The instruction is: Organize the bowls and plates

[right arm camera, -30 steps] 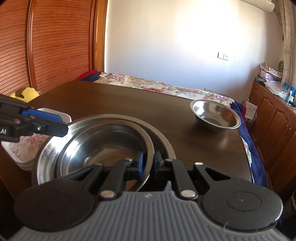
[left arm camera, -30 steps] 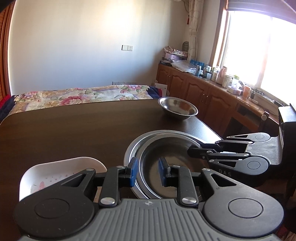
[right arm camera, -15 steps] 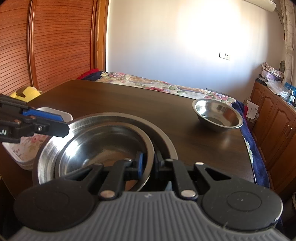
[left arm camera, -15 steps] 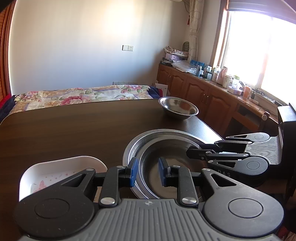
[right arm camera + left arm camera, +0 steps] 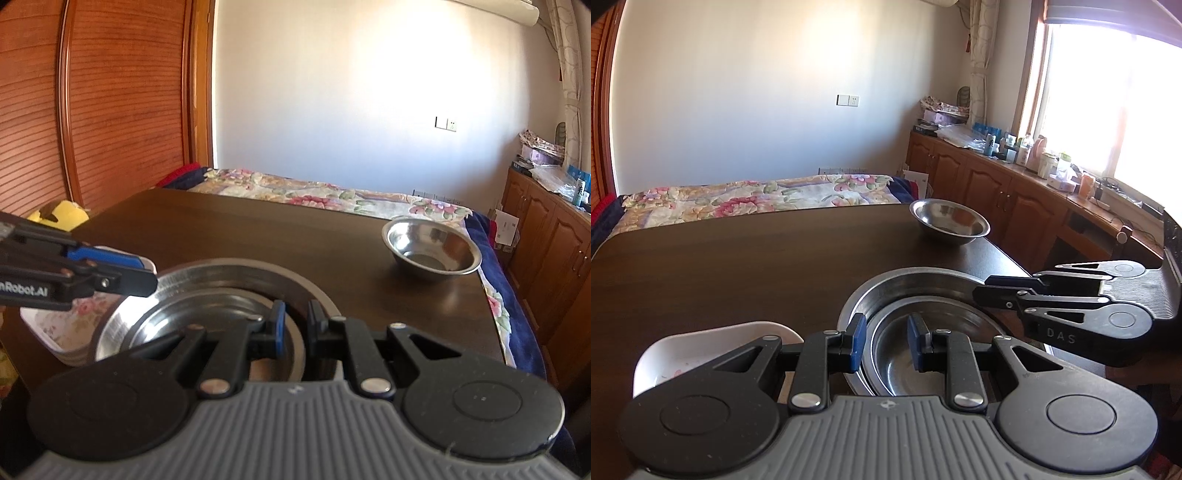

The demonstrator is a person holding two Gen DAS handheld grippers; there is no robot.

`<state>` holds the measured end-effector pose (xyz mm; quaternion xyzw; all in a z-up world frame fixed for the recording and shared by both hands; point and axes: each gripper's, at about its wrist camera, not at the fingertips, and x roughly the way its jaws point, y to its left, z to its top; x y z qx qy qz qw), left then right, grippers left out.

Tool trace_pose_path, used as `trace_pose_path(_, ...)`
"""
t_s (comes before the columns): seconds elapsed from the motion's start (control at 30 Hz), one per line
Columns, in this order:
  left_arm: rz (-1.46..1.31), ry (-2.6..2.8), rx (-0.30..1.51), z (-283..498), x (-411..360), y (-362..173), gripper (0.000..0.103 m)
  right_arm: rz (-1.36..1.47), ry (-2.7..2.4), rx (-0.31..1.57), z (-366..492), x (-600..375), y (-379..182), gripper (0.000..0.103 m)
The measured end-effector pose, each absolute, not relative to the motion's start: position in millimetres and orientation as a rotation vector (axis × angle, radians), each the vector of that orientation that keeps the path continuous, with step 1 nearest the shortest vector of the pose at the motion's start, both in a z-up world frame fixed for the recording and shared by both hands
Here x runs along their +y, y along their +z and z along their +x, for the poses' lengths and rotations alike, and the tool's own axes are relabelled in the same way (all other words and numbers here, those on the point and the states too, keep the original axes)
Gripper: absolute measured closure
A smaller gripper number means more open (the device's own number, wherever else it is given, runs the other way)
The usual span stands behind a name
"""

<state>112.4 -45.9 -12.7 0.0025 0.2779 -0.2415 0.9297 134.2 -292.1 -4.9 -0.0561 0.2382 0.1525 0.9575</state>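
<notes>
Presently we find the right gripper (image 5: 294, 325) nearly closed astride the rim of the inner steel bowl (image 5: 192, 314), nested in the large steel basin (image 5: 236, 271); contact is not discernible. Left gripper (image 5: 882, 341) hovers part-open, empty. Risk: a thin rim hold may slip or drag the basin. A second bowl (image 5: 949, 220) sits well apart. The white dish (image 5: 701, 347) is largely hidden.

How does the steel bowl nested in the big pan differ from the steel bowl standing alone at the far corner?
The nested bowl sits inside the big pan, close to both tongs; the far bowl stands alone on the bare table. The right tongs straddle the nested bowl's rim with a gap showing; nothing touches the far bowl. The left tongs hang open near the nested bowl's other side. Both are shiny steel, upright and look empty.
</notes>
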Motion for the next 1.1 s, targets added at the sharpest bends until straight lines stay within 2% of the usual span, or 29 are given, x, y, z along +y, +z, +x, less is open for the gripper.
trace_pose_path(0.27,0.026,-0.493,0.564,124,-52,-10,0.074,-0.078,0.302,0.449,136,-303,4,0.089)
trace_pose_path(0.4,0.043,-0.489,0.555,130,-58,-8,0.059,-0.057,0.286,0.429,142,-316,9,0.089)
trace_pose_path(0.5,0.056,-0.485,0.549,137,-62,-6,0.052,-0.042,0.269,0.411,148,-327,13,0.089)
trace_pose_path(0.6,0.068,-0.482,0.537,146,-67,-2,0.033,-0.031,0.252,0.397,156,-340,15,0.089)
trace_pose_path(0.67,0.078,-0.482,0.524,152,-72,1,0.027,-0.025,0.237,0.393,164,-347,15,0.089)
trace_pose_path(0.73,0.085,-0.486,0.520,159,-77,4,0.017,-0.014,0.224,0.392,171,-356,14,0.088)
trace_pose_path(0.8,0.089,-0.486,0.518,166,-82,5,0.012,-0.004,0.214,0.392,178,-364,12,0.087)
trace_pose_path(0.87,0.098,-0.488,0.520,174,-87,7,0.011,0.003,0.204,0.392,186,-370,9,0.084)
trace_pose_path(0.93,0.108,-0.488,0.523,183,-93,9,0.009,0.012,0.198,0.391,191,-375,6,0.065)
trace_pose_path(1.1,0.127,-0.490,0.544,204,-106,12,0.008,0.012,0.187,0.394,208,-385,1,0.063)
